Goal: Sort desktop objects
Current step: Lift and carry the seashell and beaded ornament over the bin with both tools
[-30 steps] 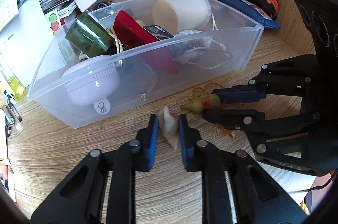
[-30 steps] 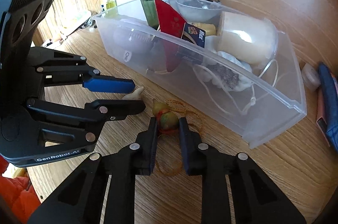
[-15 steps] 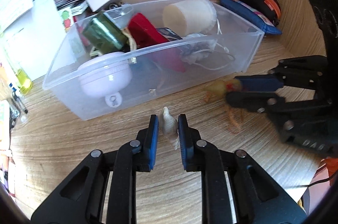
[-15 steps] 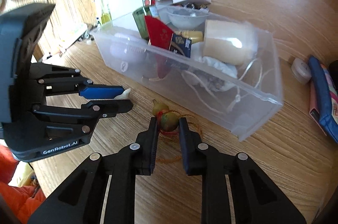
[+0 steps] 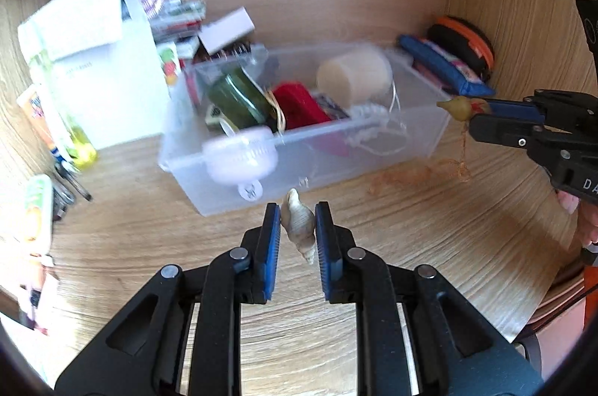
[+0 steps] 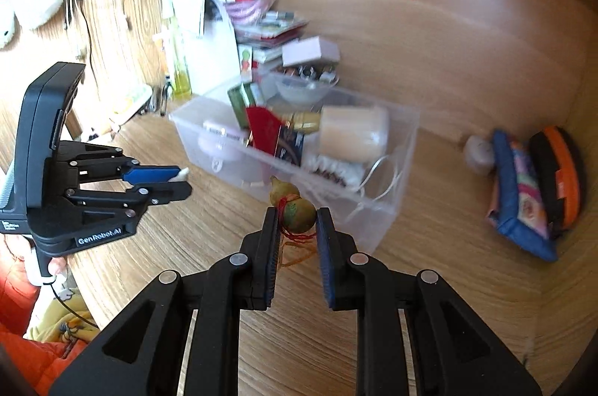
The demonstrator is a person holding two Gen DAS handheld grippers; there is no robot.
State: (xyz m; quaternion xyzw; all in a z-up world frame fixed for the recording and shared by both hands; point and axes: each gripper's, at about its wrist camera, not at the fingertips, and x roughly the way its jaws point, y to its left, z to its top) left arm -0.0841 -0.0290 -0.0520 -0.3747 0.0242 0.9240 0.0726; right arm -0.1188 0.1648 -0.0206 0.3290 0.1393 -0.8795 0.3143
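Observation:
My left gripper (image 5: pixel 298 228) is shut on a pale seashell (image 5: pixel 298 226) and holds it above the desk in front of the clear plastic bin (image 5: pixel 422 134). My right gripper (image 6: pixel 298 231) is shut on a small green-yellow gourd charm (image 6: pixel 293 205) tied with red thread; its orange cord (image 5: pixel 429 172) trails down to the desk. In the left wrist view the right gripper (image 5: pixel 482 115) holds the gourd (image 5: pixel 458 107) at the bin's right end. In the right wrist view the left gripper (image 6: pixel 175 181) is at the left, with the shell's tip (image 6: pixel 182 174) showing.
The bin (image 6: pixel 377 213) holds a green jar (image 5: pixel 239 97), a red item (image 5: pixel 299 104), a cream cylinder (image 5: pixel 351 78), a pale round gadget (image 5: pixel 239 157) and cord. A blue pouch (image 6: pixel 519 186) and an orange-black case (image 6: pixel 560 168) lie at the right. A white paper bag (image 5: pixel 93 59), bottles and packets stand at the left and behind.
Both grippers have lifted up and back from the desk, carrying the shell and the gourd; the gourd's cord now hangs to the desk. The bin looks farther away.

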